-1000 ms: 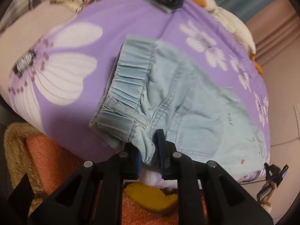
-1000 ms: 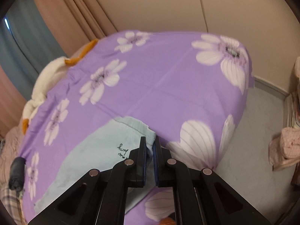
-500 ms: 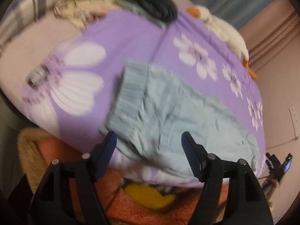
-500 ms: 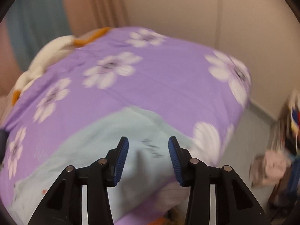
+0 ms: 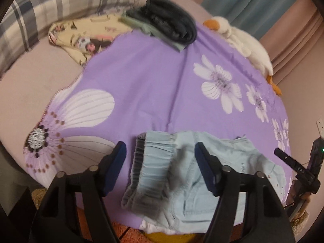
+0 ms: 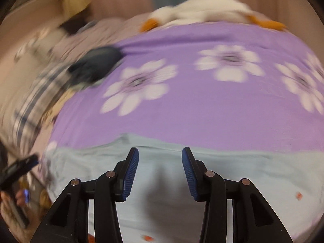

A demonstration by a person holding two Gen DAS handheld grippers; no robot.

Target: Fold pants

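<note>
Light blue denim pants (image 5: 182, 174) lie folded on the near edge of a purple flowered bedsheet (image 5: 151, 85), with the gathered elastic waistband (image 5: 149, 158) to the left. My left gripper (image 5: 161, 151) is open and empty, its fingers wide apart above the waistband. My right gripper (image 6: 160, 160) is open and empty, above the pants (image 6: 182, 192) at their other end. The right wrist view is blurred by motion.
A folded dark garment (image 5: 172, 24) and a patterned cream cloth (image 5: 85, 34) lie at the far side of the bed. A white goose plush (image 5: 243, 40) lies along the far right edge. A plaid pillow (image 5: 40, 10) is at the far left. Orange fabric shows below the bed edge.
Both grippers were shut on the pants, the left near the waistband and the right at the other end. Both let go and opened, then drew back and turned. The pants now rest on the bed.
</note>
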